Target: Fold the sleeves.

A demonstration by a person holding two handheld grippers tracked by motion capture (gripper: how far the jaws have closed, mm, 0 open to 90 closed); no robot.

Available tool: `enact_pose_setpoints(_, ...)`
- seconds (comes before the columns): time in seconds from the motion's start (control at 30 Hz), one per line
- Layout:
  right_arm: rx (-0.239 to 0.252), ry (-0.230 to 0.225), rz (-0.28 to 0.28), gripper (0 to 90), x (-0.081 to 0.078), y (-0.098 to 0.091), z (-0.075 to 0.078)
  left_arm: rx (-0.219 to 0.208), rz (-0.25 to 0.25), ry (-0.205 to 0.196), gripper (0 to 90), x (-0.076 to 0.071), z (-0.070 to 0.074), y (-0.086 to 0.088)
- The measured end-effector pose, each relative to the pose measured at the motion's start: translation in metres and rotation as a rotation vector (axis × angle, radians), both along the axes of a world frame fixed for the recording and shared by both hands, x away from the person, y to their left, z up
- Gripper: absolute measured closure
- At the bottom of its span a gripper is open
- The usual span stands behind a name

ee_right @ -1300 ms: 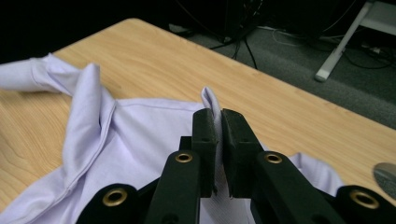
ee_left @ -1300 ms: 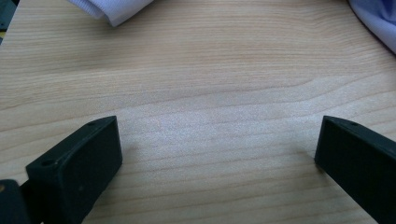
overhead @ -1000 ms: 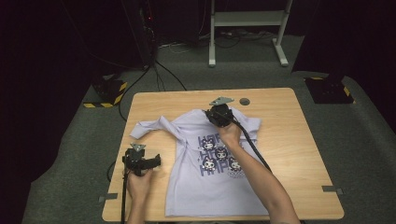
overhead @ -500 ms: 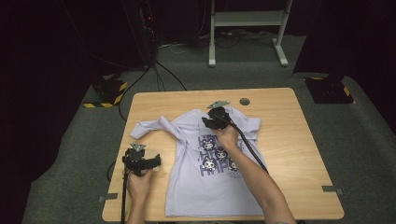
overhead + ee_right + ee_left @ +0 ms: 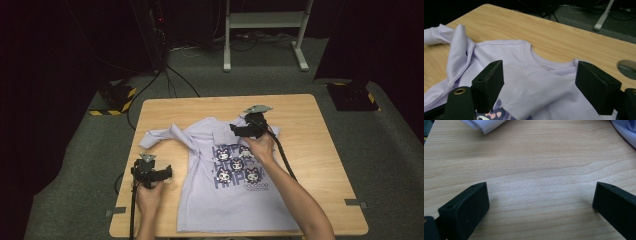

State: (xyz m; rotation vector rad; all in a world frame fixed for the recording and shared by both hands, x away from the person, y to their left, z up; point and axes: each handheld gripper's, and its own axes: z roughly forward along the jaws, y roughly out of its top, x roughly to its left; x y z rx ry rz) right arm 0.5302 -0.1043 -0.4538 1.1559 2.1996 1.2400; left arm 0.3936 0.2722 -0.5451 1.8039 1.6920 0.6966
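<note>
Lilac T-shirt (image 5: 235, 190) is laid face up on the table (image 5: 320, 150), hem at the near edge, one sleeve (image 5: 162, 136) twisted toward the left edge. Right gripper (image 5: 239, 131) is held over the collar, jaws just opened wide, nothing pinched. Left gripper (image 5: 167, 173) is spread over bare wood. Risk, judged: fabric could be snagged and rumpled again if the shirt is dragged. Chest lettering is too small to be read.

Left claw (image 5: 162, 174) and right claw (image 5: 239, 130): matte black two-jaw tools with blocky rectangular pads, screw holes, brass rivet; grey three-cornered top plates; black cables trailing along bare, sleeveless forearms
</note>
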Motion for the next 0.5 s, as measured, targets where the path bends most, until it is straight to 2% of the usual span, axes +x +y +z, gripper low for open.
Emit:
enact_pose_setpoints(0.3,0.026,-0.036,-0.064,20.2,-0.018,-0.047,0.017,0.000,0.001,0.000,0.9,0.000,0.000,0.000)
enact_pose_setpoints(0.5,0.053,-0.052,-0.097,20.2,-0.025,-0.068,0.023,-0.001,0.001,-0.001,0.9,0.000,0.000,0.000)
